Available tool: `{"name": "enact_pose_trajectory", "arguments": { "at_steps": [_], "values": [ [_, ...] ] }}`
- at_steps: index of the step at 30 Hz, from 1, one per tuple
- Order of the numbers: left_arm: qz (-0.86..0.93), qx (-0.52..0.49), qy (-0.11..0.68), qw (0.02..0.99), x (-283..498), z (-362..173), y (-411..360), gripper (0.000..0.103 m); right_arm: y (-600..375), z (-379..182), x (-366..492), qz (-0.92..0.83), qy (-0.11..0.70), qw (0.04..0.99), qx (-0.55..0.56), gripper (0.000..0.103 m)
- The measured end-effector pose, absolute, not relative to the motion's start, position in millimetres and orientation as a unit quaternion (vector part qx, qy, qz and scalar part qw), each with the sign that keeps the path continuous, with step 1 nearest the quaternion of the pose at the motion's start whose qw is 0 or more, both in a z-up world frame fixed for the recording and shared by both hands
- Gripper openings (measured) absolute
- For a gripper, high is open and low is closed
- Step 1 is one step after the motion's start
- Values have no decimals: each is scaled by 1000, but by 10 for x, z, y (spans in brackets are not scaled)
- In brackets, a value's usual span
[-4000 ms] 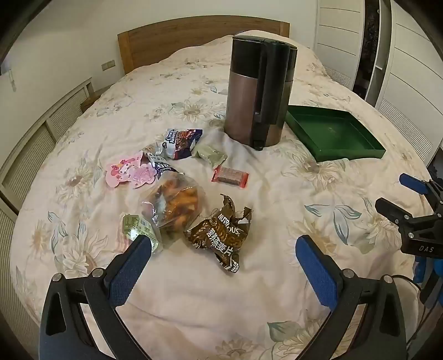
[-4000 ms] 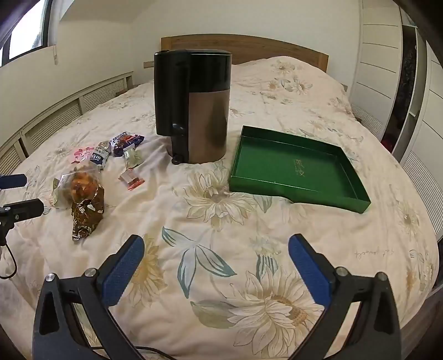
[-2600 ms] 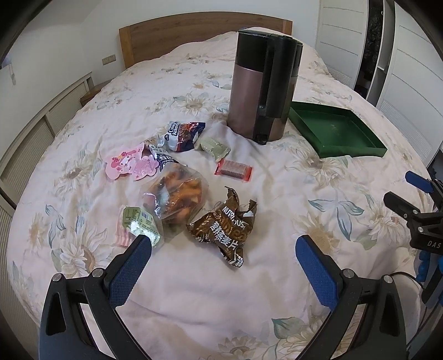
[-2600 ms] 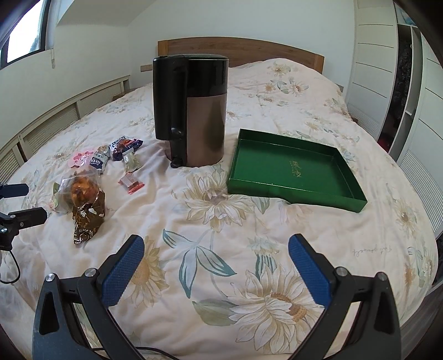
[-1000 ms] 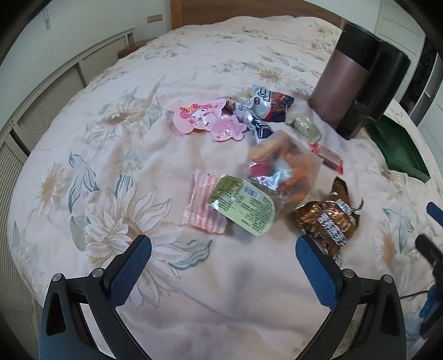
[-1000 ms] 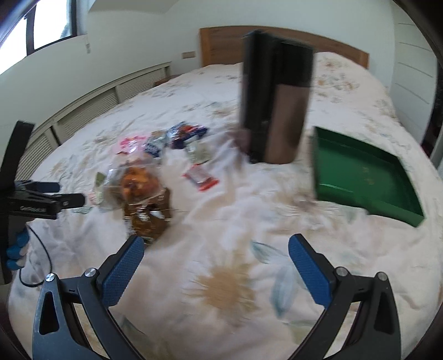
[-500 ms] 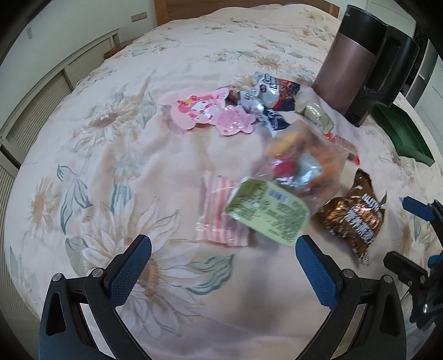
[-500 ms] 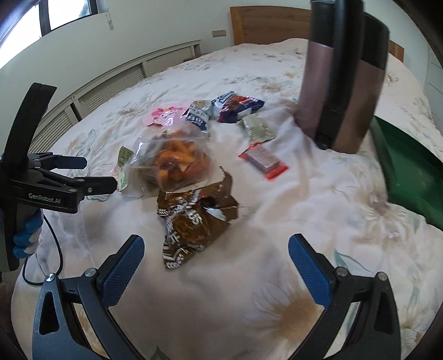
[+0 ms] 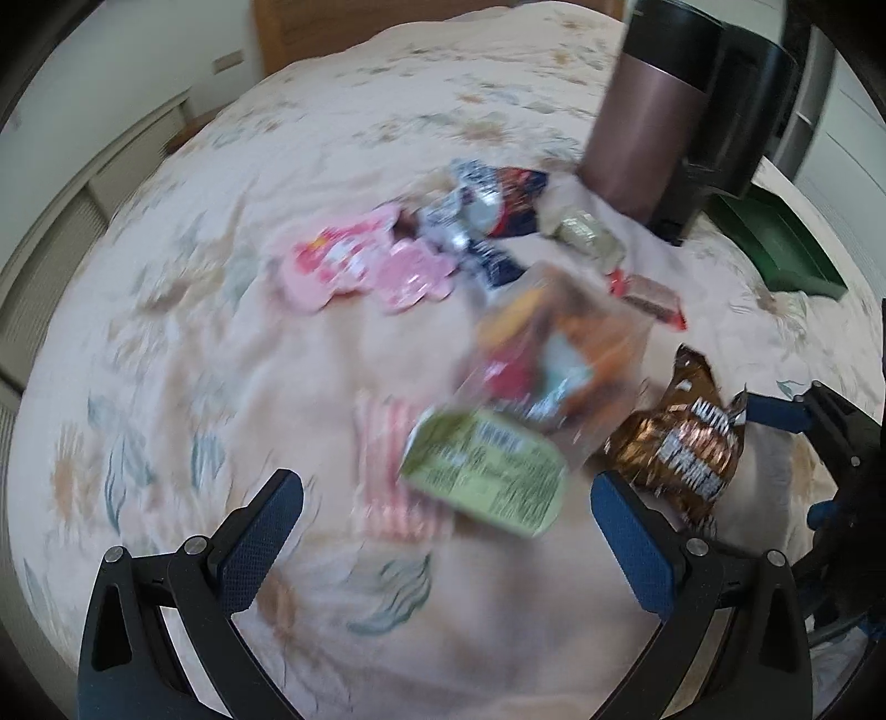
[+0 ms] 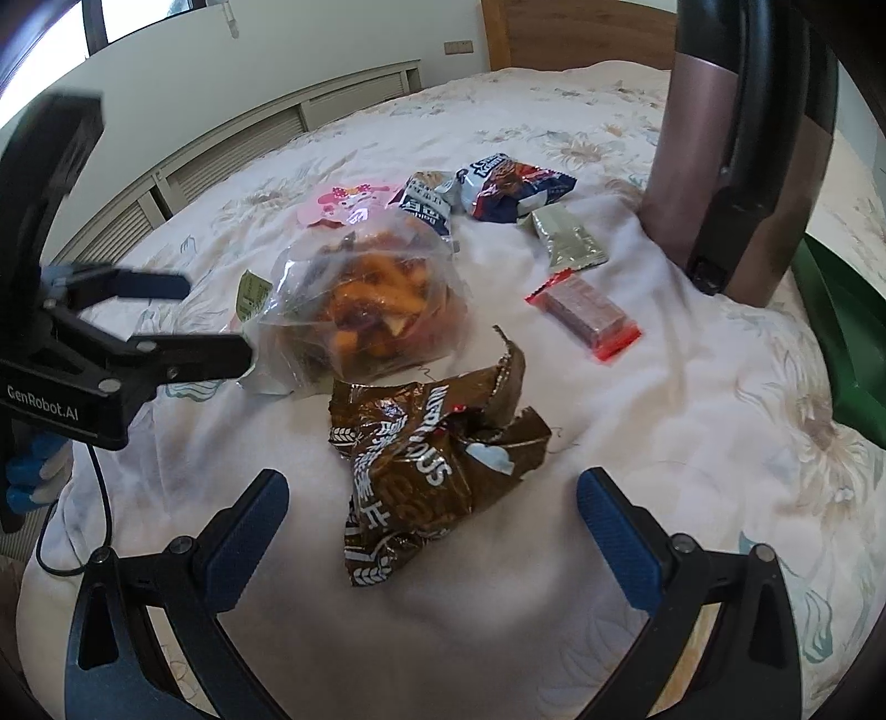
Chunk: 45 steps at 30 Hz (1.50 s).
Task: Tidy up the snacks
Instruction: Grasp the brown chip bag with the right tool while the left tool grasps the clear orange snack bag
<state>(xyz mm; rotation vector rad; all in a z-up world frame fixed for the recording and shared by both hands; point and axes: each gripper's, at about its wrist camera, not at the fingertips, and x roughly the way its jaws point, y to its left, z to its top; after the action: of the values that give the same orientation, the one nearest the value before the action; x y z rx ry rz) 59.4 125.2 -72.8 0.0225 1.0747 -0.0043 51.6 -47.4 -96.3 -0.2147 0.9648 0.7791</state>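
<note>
Both jaws spread wide, right gripper [image 10: 432, 498] over crumpled brown wrapper [image 10: 432, 459] just below clear snack bag [image 10: 371, 299]; foil could slip, bag snag.

home bedroom, floral bedspread [image 10: 692, 399], wooden headboard [image 10: 576, 39] (wall socket beside it)

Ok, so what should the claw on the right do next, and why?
Probably ease the right claw down and close on the crumpled brown snack bag. Its fingers are wide open, holding nothing, and the bag lies right between them on the bedspread. The green tray off to the right looks like a likely place for snacks.
</note>
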Motion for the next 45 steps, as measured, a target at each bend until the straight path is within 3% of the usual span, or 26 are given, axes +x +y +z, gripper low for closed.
{"name": "enact_pose_trajectory", "arguments": {
  "at_steps": [10, 24, 32, 36, 39, 41, 45],
  "values": [
    [-49, 103, 520, 846, 1027, -887, 835, 102, -428, -1064, 615, 370, 456, 804, -96, 103],
    [-45, 101, 554, 825, 1443, -1242, 723, 99, -420, -1186, 780, 391, 456, 793, -101, 103],
    [-46, 105, 569, 814, 1542, -1334, 702, 101, -446, -1193, 847, 404, 459, 786, -95, 74],
    [-46, 110, 567, 815, 1551, -1335, 688, 99, -456, -1172, 829, 410, 457, 783, -100, 66],
    [-56, 113, 563, 817, 1507, -1304, 655, 90, -463, -1164, 843, 410, 457, 783, -100, 60],
    [-67, 120, 558, 819, 1465, -1269, 604, 75, -469, -1154, 838, 411, 455, 784, -99, 59],
    [-60, 132, 547, 824, 1395, -1216, 525, 66, -508, -1132, 831, 410, 453, 786, -94, 56]
  ]
}}
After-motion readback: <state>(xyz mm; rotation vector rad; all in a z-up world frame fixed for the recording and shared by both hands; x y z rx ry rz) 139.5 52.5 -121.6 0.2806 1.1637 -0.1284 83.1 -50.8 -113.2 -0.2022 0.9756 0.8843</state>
